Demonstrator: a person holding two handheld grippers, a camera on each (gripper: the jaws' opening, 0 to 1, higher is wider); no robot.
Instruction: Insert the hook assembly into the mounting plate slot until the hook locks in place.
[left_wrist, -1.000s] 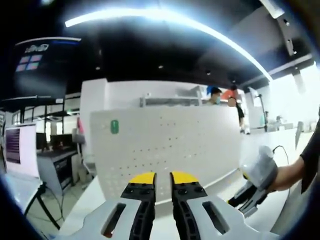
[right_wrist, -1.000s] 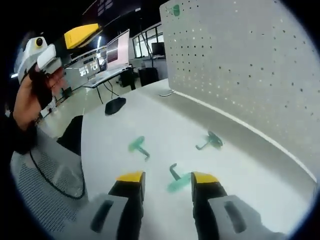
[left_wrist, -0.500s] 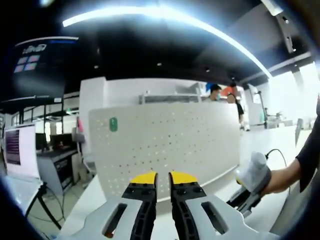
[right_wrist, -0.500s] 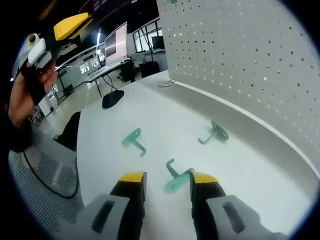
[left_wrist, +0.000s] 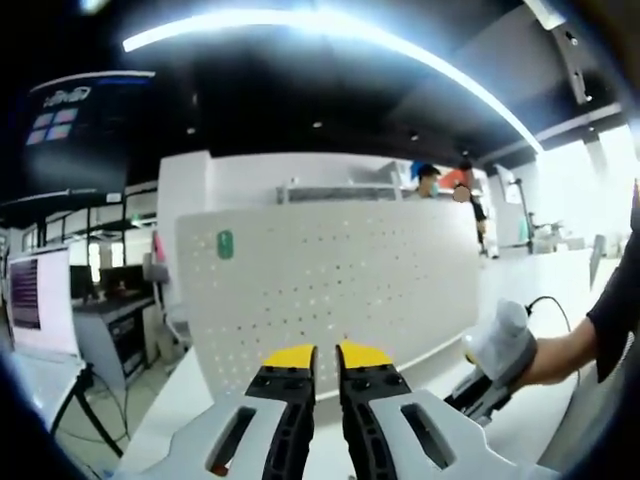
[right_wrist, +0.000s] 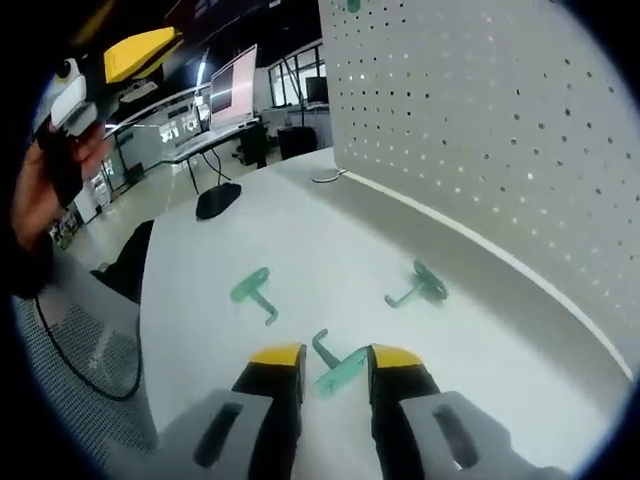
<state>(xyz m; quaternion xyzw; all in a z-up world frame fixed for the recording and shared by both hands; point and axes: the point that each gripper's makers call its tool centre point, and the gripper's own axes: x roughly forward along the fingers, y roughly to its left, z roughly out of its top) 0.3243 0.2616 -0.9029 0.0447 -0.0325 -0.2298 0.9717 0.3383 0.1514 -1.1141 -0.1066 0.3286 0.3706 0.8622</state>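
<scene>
In the right gripper view, the right gripper (right_wrist: 333, 357) is low over the white table (right_wrist: 300, 230). Its two yellow-tipped jaws have a small gap between them, and a green hook (right_wrist: 338, 368) lies in that gap on the table. The jaws look like they are right at the hook's sides, but I cannot tell if they are squeezing it or just next to it. Part of the hook sticks out in front of the tips.

Two more green hooks lie on the table. One hook (right_wrist: 252, 293) is to the left of the jaws, a bit farther out. Another hook (right_wrist: 421, 286) lies to the right, near the bottom of the white board with holes (right_wrist: 500, 130). The board stands up at the back edge of the table. A black mouse-like thing (right_wrist: 216, 200) sits far off on the table.

At the top left of this view a hand holds the left gripper (right_wrist: 95, 75) up in the air, well away from the hooks.

In the left gripper view, the left gripper (left_wrist: 315, 355) has its jaws almost together, with only a thin slit between them, and nothing is in them. It points at the board with holes (left_wrist: 330, 290), which has a small green piece (left_wrist: 225, 244) stuck high on its left side. On the right, a hand holds the right gripper (left_wrist: 490, 365) down near the table
</scene>
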